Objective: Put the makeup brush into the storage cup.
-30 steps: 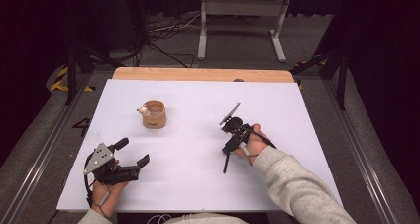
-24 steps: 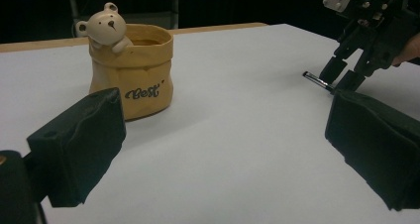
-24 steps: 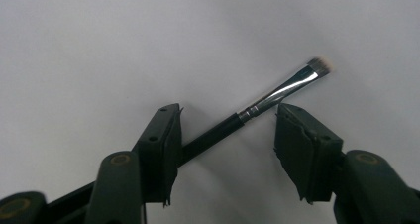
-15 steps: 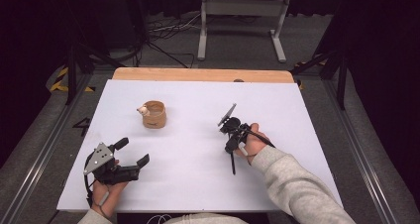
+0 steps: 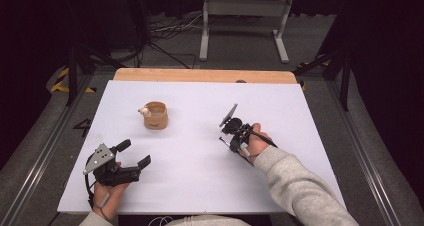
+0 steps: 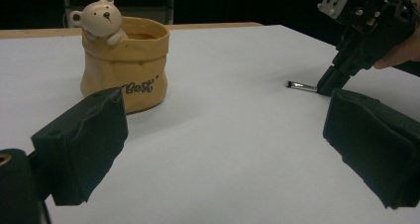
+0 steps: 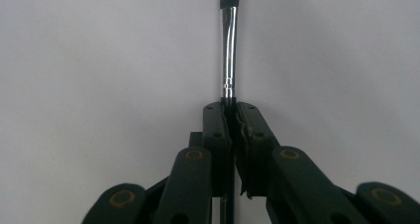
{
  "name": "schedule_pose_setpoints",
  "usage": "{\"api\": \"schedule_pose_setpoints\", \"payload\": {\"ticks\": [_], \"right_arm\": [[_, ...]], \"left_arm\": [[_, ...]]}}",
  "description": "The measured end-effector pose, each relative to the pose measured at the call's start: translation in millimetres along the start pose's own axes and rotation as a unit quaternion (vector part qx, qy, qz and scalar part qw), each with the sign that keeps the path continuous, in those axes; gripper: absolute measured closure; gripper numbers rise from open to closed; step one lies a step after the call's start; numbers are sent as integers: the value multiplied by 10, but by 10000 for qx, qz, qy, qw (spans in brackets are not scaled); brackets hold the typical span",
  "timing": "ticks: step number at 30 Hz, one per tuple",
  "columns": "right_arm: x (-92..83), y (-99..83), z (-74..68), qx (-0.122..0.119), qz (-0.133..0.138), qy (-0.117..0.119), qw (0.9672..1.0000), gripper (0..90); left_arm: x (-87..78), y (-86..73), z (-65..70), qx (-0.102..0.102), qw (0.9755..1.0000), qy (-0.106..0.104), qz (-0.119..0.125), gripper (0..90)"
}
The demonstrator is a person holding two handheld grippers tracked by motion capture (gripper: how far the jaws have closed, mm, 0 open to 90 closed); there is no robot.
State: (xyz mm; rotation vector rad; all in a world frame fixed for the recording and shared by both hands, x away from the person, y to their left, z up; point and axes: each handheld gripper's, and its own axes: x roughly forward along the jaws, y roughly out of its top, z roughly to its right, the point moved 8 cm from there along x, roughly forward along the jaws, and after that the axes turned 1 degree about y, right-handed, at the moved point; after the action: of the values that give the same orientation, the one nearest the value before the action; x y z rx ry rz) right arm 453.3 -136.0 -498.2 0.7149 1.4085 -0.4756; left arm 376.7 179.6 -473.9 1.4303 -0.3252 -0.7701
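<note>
Gripping brush (image 7: 229, 50) by its handle, right gripper (image 7: 231, 110) clamped on it, bristle tip out front, low over table (image 5: 200, 176) | left gripper (image 6: 223, 149) jaws wide apart, idle near front-left | pot (image 6: 126, 60) upright, well apart to the left | likely step: carry brush to pot; keep the clamp firm, tilt tip to clear the rim and bear (image 6: 101, 18).

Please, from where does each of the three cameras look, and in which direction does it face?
High view: above the person's side, facing forward and down on the table; both forearms and claws enter from below.
Left gripper view: rides the open left claw, facing the bear pot; own jaws show.
Right gripper view: rides the right claw, facing down at the table; jaws clamp a brush.
Shared: the left gripper view also shows the brush.
</note>
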Motion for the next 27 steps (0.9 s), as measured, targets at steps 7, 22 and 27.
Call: {"api": "schedule_pose_setpoints", "payload": {"ticks": [7, 22, 27], "right_arm": [[-132, 3, 24, -48, 315, 47, 9995, 840], [-629, 101, -42, -342, 1865, 299, 9814, 842], [-739, 106, -85, -457, 2340, 389, 9704, 842]], "left_arm": [[2, 0, 10, 61, 10000, 11, -34, 42], [7, 3, 25, 90, 10000, -5, -35, 42], [6, 8, 44, 137, 9999, -48, -53, 48]]}}
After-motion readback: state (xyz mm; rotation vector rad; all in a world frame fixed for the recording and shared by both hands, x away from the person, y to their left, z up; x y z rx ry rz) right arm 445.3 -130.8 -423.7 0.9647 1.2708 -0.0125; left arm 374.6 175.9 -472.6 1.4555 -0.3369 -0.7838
